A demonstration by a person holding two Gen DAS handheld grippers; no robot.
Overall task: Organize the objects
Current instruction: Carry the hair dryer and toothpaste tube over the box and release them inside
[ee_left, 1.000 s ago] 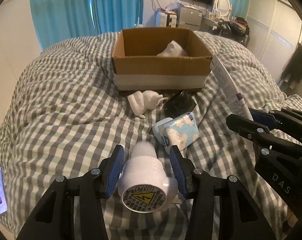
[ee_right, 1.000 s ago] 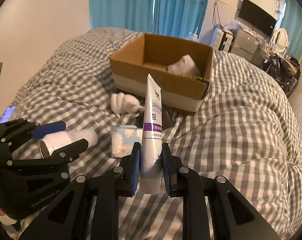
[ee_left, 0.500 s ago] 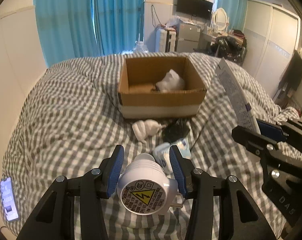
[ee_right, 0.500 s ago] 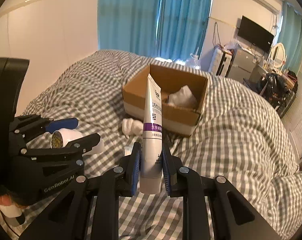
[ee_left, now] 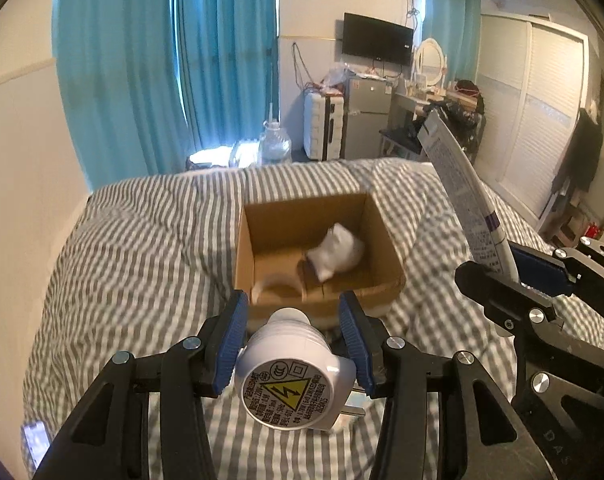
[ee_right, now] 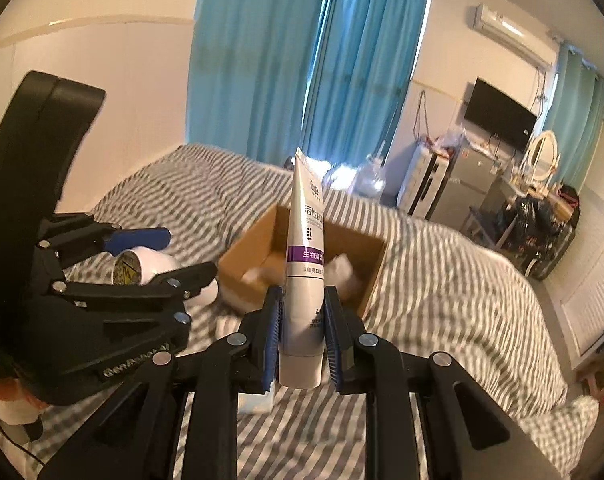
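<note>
Both grippers have risen off the bed [ee_left: 141, 248] since a second ago. Left gripper [ee_left: 293, 340] clenched on white plug adapter [ee_left: 289, 376]; right gripper [ee_right: 302, 320] clenched on toothpaste tube [ee_right: 306, 264], upright. Cardboard box [ee_left: 382, 236] now sits ahead and below, mid-bed. Judged: carry phase, drop-off next.

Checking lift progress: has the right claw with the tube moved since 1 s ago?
Yes. The right claw has risen: the tube tip now tops the cardboard box and reaches the curtains.

Glossy plastic tube [ee_right: 304, 276], matt cardboard box [ee_left: 378, 236], seemingly soft checked cloth bedcover [ee_left: 141, 248].
</note>
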